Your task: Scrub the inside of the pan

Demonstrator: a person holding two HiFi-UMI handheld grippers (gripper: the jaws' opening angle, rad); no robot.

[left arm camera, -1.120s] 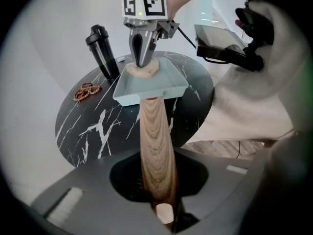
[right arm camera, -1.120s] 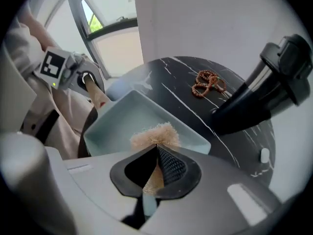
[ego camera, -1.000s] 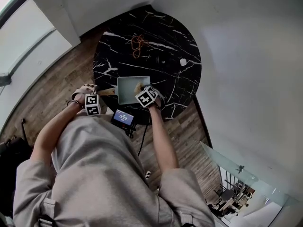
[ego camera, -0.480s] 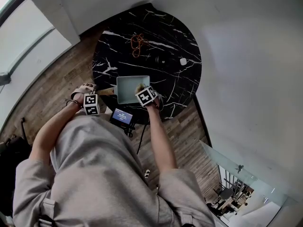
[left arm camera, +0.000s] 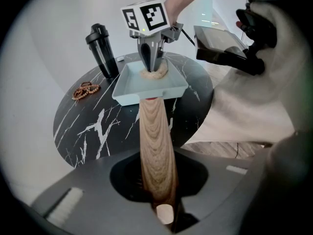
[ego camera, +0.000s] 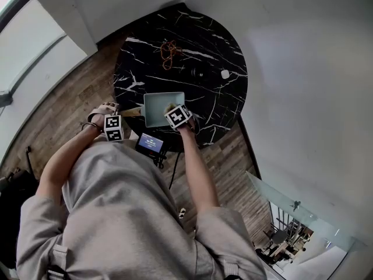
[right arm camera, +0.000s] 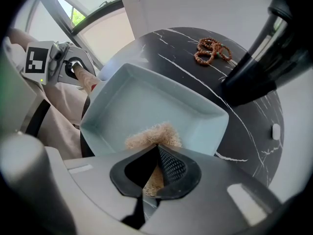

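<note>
At the near wall of the pan [right arm camera: 146, 99] your right gripper [right arm camera: 155, 173] pinches the scrubber [right arm camera: 151, 133], floor stretching ahead; left gripper [left arm camera: 164, 202] clamps the handle [left arm camera: 155, 141].

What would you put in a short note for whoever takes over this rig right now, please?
Left gripper: shut on the pan's wooden handle, steadying it.
Right gripper: shut on the beige scrub pad.
Things: the pale blue pan is at the near side of the black marble table. The pad is pressed on the pan floor at the end away from the handle.
Done: both grips are set and the pad is in contact. The pictures do not show how much has been scrubbed.
Left: work the pad over the rest of the floor and the inner walls.
</note>
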